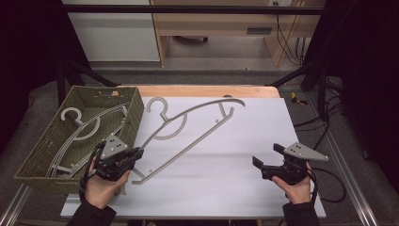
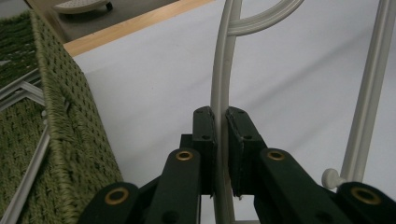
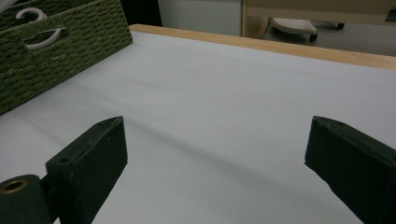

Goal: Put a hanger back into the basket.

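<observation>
1. The work in hand looks like putting clothes hangers into the woven basket [image 1: 134,110], which sits at the left end of the white table [image 1: 244,141]. I use the basket as the landmark throughout.
2. One grey hanger [image 1: 190,134] lies outside the basket, just to its right, with the hook near the basket's far right corner and its long arm stretching away to the right.
3. The left gripper [image 1: 136,153], at the basket's near right corner, has its jaws clamped together on that hanger's thin lower bar. In the left gripper view the bar [image 2: 222,93] runs straight up between the two pads, so the grip is across the bar's narrow width, probably the easiest place to pinch such a flat shape.
4. Holding it at the end nearest the basket would, I judge, keep the swing over the rim short.
5. More hangers [image 1: 80,125] already lie inside the basket, stacked flat along its length; the next one likely has to go in the same way to fit.
6. The right gripper [image 1: 268,157] is well to the right of the basket, over bare table, with its jaws wide apart and nothing between them. It seems to be waiting, perhaps to steady the hanger's far end.
7. The risk I see is the hook or the long arm catching on the basket's rim.
</observation>
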Available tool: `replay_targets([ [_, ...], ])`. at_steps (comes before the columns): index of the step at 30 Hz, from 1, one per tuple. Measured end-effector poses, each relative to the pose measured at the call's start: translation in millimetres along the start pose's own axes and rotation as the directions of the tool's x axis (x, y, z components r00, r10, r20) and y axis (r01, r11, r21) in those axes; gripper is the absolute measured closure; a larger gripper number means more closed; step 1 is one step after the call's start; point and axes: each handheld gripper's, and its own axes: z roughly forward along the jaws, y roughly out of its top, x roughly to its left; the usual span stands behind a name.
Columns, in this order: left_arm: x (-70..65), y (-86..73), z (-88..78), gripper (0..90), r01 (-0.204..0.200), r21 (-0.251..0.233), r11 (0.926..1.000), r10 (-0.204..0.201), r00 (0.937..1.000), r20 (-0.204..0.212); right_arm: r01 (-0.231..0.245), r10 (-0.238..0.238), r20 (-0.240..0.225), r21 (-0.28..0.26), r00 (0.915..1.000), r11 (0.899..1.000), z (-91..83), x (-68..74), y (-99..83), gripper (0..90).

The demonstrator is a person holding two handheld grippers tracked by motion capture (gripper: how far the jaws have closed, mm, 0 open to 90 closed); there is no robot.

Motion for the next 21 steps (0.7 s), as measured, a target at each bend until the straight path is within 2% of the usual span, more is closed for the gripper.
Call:
replay_targets([
  [4,2.7,5.3,-9.0,82.7,0.001,-0.019,0.9998,-0.001,1.0,-0.002,0.0,0.0,0.002,-0.008,1.0,1.0,-1.2,-1.2,0.1,4.9],
  [7,5.2,9.1,-16.3,82.7,-0.021,-0.03,0.9993,0.02,0.9996,-0.021,-0.001,0.002,0.016,-0.017,0.9999,1.0,-1.9,-1.2,0.9,4.2],
  [11,10.6,14.0,-24.5,82.7,-0.019,-0.055,0.9983,0.017,0.9994,-0.032,-0.001,0.001,0.01,-0.017,0.9999,1.0,-3.0,-0.5,1.6,3.7],
  [16,19.9,24.5,-31.3,82.7,-0.038,-0.053,0.9979,0.034,0.9975,-0.062,0.004,-0.004,0.017,-0.022,0.9998,1.0,-3.5,-0.6,2.1,3.3],
  [21,30.8,35.9,-32.2,82.7,-0.077,-0.035,0.9965,0.072,0.9914,-0.109,-0.007,0.007,0.021,-0.017,0.9997,1.0,-2.4,-0.4,1.5,3.3],
])
